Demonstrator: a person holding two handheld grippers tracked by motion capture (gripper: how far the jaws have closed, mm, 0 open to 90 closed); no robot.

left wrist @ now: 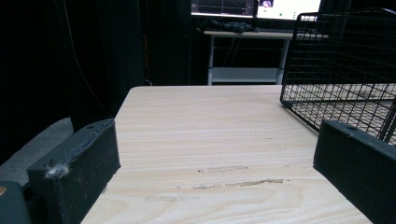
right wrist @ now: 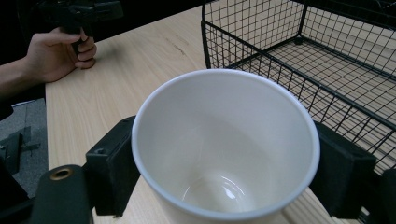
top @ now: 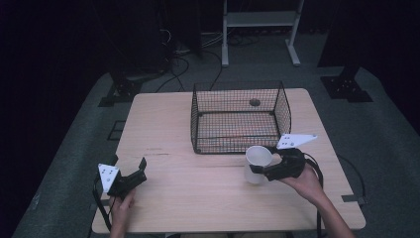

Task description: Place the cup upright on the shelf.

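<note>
Right gripper clamps white cup beside basket edge.

Light wooden table bearing a black wire basket toward the back; right gripper clamped on an upright white cup just before it; left gripper near the front-left corner, jaws apart, empty

The cup stands on the table, just before the basket.
</note>
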